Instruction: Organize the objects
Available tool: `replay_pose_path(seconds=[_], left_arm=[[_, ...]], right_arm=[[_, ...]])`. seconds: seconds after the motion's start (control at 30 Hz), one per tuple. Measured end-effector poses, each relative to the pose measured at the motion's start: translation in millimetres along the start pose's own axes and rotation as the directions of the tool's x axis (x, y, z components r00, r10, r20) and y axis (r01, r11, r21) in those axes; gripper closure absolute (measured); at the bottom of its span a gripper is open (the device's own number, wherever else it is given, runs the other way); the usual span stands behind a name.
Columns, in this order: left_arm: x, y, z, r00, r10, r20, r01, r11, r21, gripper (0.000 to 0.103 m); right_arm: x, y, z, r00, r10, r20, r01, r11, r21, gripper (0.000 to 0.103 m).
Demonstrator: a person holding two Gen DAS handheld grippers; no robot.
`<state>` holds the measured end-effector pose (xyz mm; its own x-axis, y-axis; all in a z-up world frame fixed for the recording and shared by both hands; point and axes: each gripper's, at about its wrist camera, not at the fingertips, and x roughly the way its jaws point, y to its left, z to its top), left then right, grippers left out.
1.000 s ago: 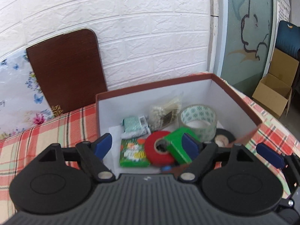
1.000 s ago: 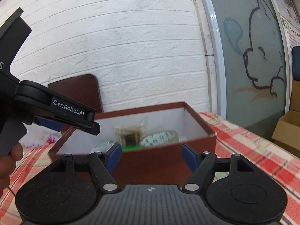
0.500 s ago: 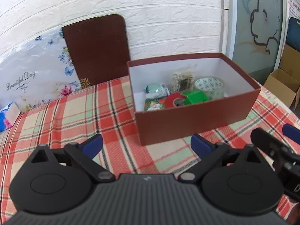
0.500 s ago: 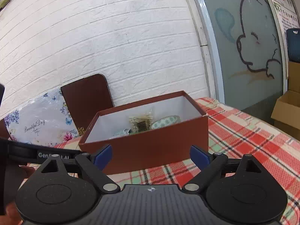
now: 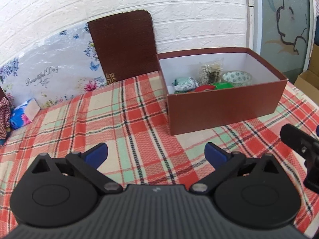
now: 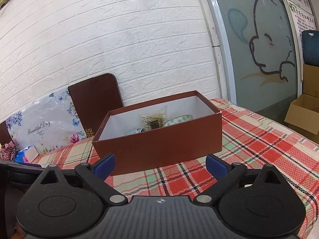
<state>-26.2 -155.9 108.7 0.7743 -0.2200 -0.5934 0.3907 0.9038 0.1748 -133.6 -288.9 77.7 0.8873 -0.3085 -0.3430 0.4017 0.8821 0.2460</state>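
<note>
Both tongs, left (image 5: 156, 153) and right (image 6: 160, 164), are hovering released and empty before the brown box (image 5: 221, 109), the right's jaws widening, since its tapes and packets are sitting inside.

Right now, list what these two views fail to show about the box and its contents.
- Red tape roll and green packet: left wrist view, mostly hidden behind the box near wall; right wrist view hides them entirely.
- Box floor: hidden by that wall in both views.
- Cotton swab bag label: too small to read.
- Right gripper, jaws opening: cut off by the left view's right edge.
- Tissue pack: print too small to read.
</note>
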Motion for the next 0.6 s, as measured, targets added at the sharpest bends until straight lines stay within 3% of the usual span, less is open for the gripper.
replay_pose_path(seconds=[0.6], left_arm=[[8.0,4.3,-8.7,0.999,0.015,-0.047,-0.015,1.0,-0.01,0.0]], right_arm=[[4.6,6.4,-2.5,1.0,-0.001,-0.009,0.001,1.0,-0.017,0.005]])
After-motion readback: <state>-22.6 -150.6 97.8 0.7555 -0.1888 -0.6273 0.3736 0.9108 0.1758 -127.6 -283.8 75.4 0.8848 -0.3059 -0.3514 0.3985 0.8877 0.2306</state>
